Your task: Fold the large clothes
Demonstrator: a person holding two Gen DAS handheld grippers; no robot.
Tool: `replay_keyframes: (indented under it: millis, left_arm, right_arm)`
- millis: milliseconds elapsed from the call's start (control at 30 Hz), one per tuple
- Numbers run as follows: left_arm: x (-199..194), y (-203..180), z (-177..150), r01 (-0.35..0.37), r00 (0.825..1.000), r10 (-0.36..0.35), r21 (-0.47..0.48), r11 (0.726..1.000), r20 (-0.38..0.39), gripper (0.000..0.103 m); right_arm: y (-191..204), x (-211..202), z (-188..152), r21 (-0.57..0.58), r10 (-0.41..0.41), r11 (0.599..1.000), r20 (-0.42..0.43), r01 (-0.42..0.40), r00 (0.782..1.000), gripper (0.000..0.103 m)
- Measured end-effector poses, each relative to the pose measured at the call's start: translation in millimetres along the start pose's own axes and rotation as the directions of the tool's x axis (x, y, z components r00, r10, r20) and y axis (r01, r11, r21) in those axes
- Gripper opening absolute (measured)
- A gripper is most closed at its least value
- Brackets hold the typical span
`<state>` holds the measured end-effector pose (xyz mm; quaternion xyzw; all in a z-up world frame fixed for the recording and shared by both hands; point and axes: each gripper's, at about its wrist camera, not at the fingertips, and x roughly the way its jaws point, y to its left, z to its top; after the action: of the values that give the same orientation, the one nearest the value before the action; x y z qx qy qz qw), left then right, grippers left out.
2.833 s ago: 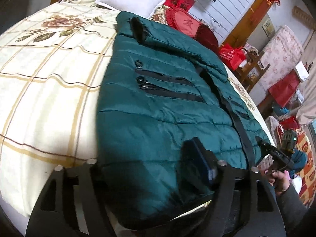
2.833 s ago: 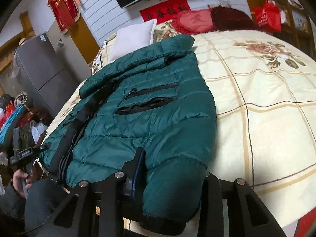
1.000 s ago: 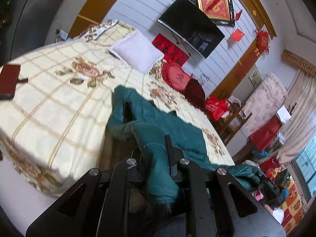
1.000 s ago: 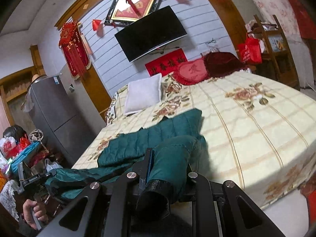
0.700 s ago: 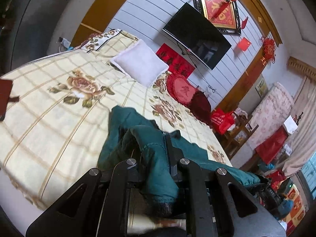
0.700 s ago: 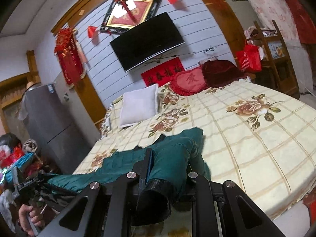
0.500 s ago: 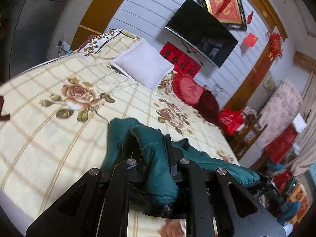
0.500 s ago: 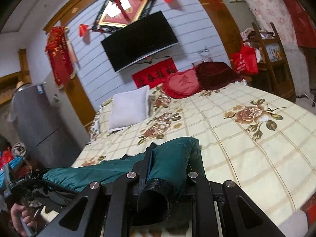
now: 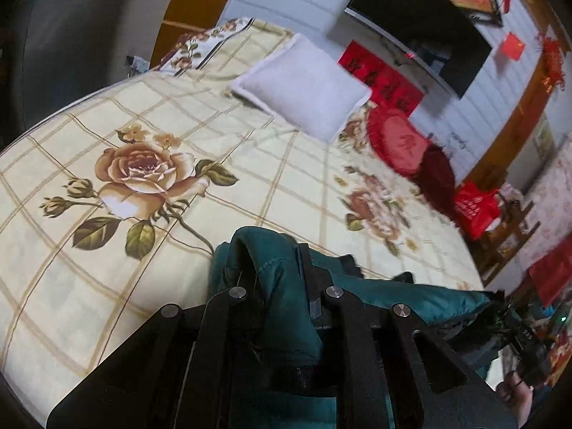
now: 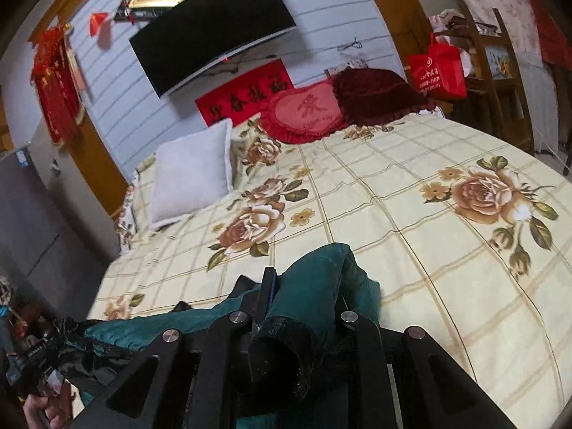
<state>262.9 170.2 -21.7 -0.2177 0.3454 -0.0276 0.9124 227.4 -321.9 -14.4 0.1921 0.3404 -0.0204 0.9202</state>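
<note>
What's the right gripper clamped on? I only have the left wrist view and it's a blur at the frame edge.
Observer: The right gripper is shut on a sleeve of the teal jacket. The sleeve's black cuff hangs back toward the camera.
Operator: Does the jacket sag between the grippers?
Observer: It runs left from the sleeve as a fairly level band, with the dark lining bunched at its far left end.
</note>
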Motion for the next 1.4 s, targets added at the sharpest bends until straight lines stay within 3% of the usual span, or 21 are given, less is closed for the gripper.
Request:
replay_keyframes:
  millis: [167, 400, 667, 833, 967, 1033, 1067, 1100, 1133, 1167, 1233, 1400]
  left_arm:
    - [49.6, 0.1, -11.4, -0.086, 0.995, 0.089, 0.066, 0.994, -0.038, 0.012]
    - [79.1, -5.9, -28.8, -0.096, 0.995, 0.100, 0.157, 0.983, -0.023, 0.015]
    - [92.8, 13.3, -30.1, 0.004, 0.999, -0.002, 0.047, 0.999, -0.032, 0.016]
    - [87.0, 11.3, -21.0, -0.001, 0.996, 0.004, 0.031, 1.000, -0.094, 0.019]
    - [72.7, 3.7, -7.5, -0.018, 0.989, 0.027, 0.062, 0.998, -0.148, 0.023]
    - [58.9, -0.8, 2.6, 0.000, 0.990, 0.011, 0.079, 0.997, -0.143, 0.033]
    - [49.9, -4.3, 9.3, 0.022, 0.991, -0.010, 0.088, 0.996, -0.137, 0.038]
    - [44.5, -5.7, 12.8, 0.037, 0.991, -0.025, 0.094, 0.995, -0.135, 0.054]
    - [39.3, -7.6, 15.9, 0.049, 0.991, -0.036, 0.099, 0.994, -0.132, 0.085]
    - [30.9, -12.3, 20.2, 0.019, 0.995, -0.007, 0.119, 0.993, -0.100, 0.102]
    - [17.2, -18.1, 25.9, -0.003, 0.999, 0.009, 0.144, 0.990, -0.041, 0.103]
    - [24.9, -42.0, 25.7, 0.011, 0.997, 0.003, 0.192, 0.981, -0.071, 0.103]
  right_arm:
    - [2.3, 45.5, -0.6, -0.051, -0.054, 0.997, -0.047, 0.052, 0.997, 0.017]
    - [-17.2, 92.7, -24.4, -0.067, -0.086, 0.995, -0.115, 0.078, 0.990, 0.019]
    - [-26.9, 105.3, -34.0, -0.038, -0.042, 0.999, -0.114, 0.038, 0.993, 0.023]
    - [-35.8, 102.6, -30.6, 0.037, 0.016, 0.999, -0.140, -0.011, 0.990, 0.027]
    - [-49.6, 90.4, -20.0, 0.189, 0.100, 0.980, -0.193, -0.063, 0.976, 0.037]
    - [-53.0, 75.3, -11.4, 0.261, 0.143, 0.961, -0.196, -0.089, 0.970, 0.043]
    - [-53.0, 75.3, -11.4, 0.261, 0.143, 0.961, -0.196, -0.089, 0.970, 0.053]
    - [-51.8, 69.6, -8.5, 0.261, 0.146, 0.961, -0.191, -0.093, 0.971, 0.060]
    - [-49.9, 61.9, -5.0, 0.252, 0.146, 0.963, -0.176, -0.099, 0.973, 0.070]
    - [-48.4, 54.7, -2.1, 0.241, 0.143, 0.965, -0.157, -0.103, 0.977, 0.071]
    - [-44.5, 40.9, 4.1, 0.212, 0.137, 0.971, -0.125, -0.109, 0.983, 0.071]
    - [-19.5, 28.6, 12.0, 0.047, 0.048, 0.998, -0.116, -0.042, 0.992, 0.071]
